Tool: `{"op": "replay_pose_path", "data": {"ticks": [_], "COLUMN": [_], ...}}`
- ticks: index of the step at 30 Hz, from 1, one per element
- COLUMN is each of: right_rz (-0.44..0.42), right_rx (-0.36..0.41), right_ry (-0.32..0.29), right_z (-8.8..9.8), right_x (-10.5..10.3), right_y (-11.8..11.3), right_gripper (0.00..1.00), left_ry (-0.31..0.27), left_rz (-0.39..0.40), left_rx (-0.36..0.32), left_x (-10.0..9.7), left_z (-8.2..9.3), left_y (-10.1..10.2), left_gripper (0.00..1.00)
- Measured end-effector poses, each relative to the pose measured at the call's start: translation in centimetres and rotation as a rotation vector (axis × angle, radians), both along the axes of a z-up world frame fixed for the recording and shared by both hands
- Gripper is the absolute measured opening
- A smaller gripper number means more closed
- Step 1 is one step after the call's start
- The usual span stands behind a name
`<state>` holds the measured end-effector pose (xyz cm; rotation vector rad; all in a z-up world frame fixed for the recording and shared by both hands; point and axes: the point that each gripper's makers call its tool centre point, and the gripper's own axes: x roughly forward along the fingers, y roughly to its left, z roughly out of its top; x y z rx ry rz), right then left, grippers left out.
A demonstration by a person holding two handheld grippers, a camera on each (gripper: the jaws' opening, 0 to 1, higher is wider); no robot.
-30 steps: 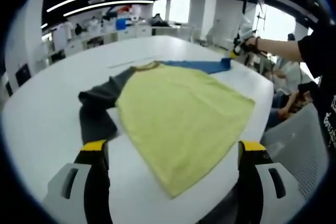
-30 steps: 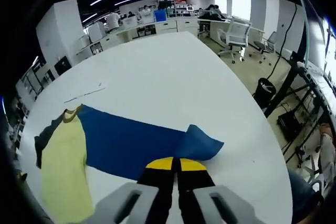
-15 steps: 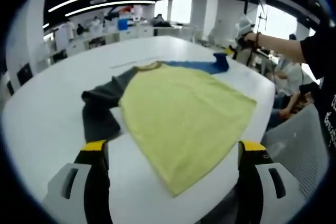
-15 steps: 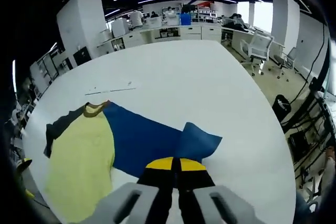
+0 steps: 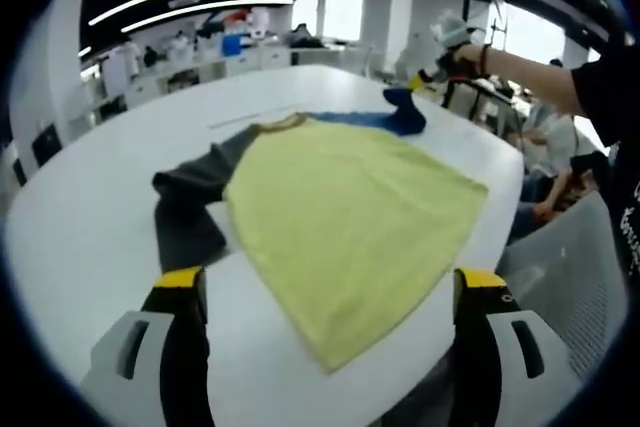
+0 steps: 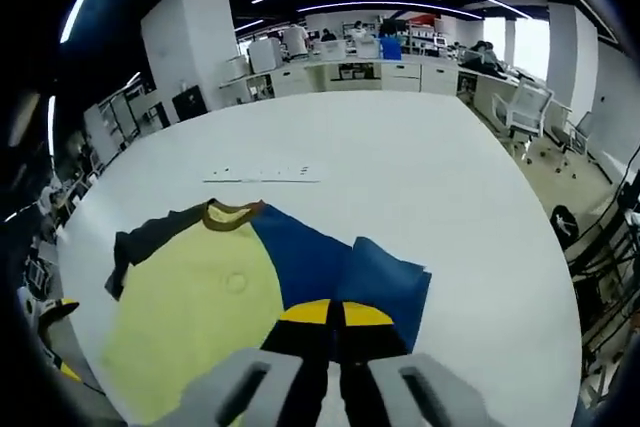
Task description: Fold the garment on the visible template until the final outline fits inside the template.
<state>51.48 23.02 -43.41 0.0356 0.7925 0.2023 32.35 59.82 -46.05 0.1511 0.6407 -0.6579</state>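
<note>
- Two tongs are at work: the right tongs (image 6: pixel 335 313) are clamped together on the blue sleeve (image 6: pixel 385 277), and the left tongs (image 5: pixel 328 292) stand wide apart, gripping nothing, low over the near hem.
- One garment (image 5: pixel 350 212) lies spread on the white counter (image 5: pixel 90 207): a yellow body, one blue sleeve, one dark grey sleeve (image 5: pixel 185 197) bent back on itself, and an olive collar (image 6: pixel 228 211).
- Since a second ago the right tongs have carried the blue sleeve inward; it then lay stretched out flat, and now its end is doubled over toward the yellow body.
- From the left gripper view, the person's hand (image 5: pixel 455 42) holding the right tongs has shifted closer to the collar, with the cuff raised off the counter.
- Around the counter is an open office with white desks, one white swivel chair (image 6: pixel 530 112) and long ceiling light strips.
</note>
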Motion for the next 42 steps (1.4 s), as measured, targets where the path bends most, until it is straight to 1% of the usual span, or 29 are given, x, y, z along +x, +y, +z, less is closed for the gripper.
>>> {"op": "replay_pose_path", "data": {"ticks": [6, 8, 13, 19, 30, 33, 39, 42], "right_rz": [0.036, 0.061, 0.109, 0.141, 0.196, 0.211, 0.227, 0.242], "right_rx": [-0.012, -0.012, -0.026, -0.019, -0.01, -0.011, -0.012, -0.006], "right_ry": [-0.009, -0.012, -0.016, -0.024, -0.037, -0.041, -0.046, -0.054], "right_z": [-0.1, -0.1, -0.1, 0.0, 0.3, 0.3, 0.2, 0.5], "right_x": [0.4, 0.4, 0.6, 0.8, 1.5, 1.7, 1.9, 1.8], "right_y": [2.2, 3.1, 4.9, 7.0, 10.9, 12.1, 13.8, 14.8], "right_gripper": [0.0, 0.0, 0.0, 0.0, 0.0, 0.0, 0.0, 0.0], "left_ry": [-0.001, 0.003, -0.001, 0.001, -0.001, 0.004, 0.007, 0.009], "left_rz": [-0.006, -0.012, 0.004, -0.001, 0.004, 0.0, 0.005, 0.007], "left_rx": [0.005, 0.007, 0.009, 0.017, -0.006, -0.002, -0.012, -0.012], "left_x": [-0.2, -0.3, 0.0, -0.1, 0.4, 0.4, 0.5, 0.5], "left_z": [0.0, 0.0, 0.1, 0.0, 0.1, -0.1, -0.1, -0.1], "left_y": [-0.1, -0.1, 0.3, 0.4, 0.0, -0.1, -0.2, -0.2], "left_gripper": [0.99, 0.99, 0.99, 0.99, 0.99, 0.99, 0.99, 0.99]}}
